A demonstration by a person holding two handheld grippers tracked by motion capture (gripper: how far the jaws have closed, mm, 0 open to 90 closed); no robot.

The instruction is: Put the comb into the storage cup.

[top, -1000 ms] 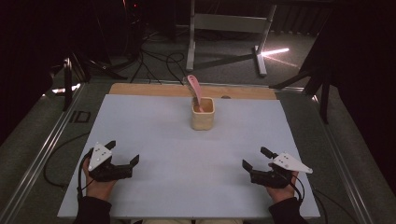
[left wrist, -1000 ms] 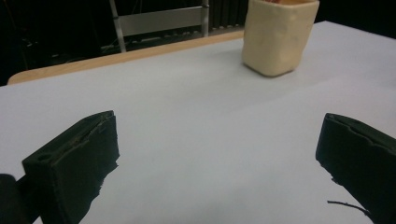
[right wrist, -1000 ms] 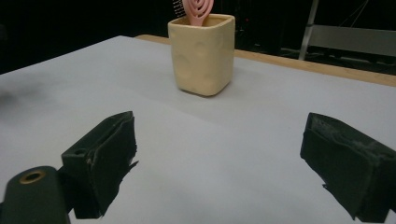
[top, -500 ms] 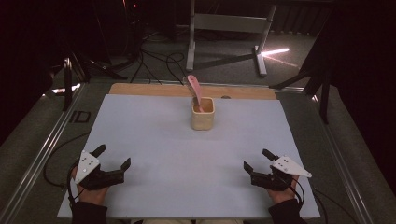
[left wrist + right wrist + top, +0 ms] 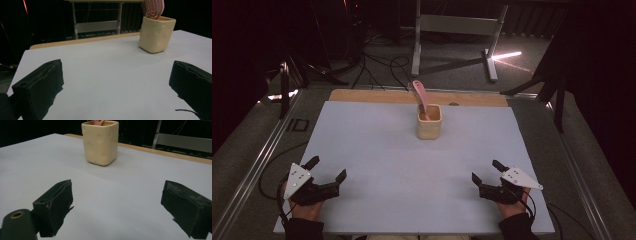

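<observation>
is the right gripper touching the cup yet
Apart. The high view shows bare white table between the right gripper and the cream cup.

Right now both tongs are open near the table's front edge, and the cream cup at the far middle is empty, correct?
Not quite: the cup is not empty. The high view shows a pink utensil standing in it, leaning over its rim. The rest holds: left tongs and right tongs are both open near the front edge, apart from the cup.
</observation>
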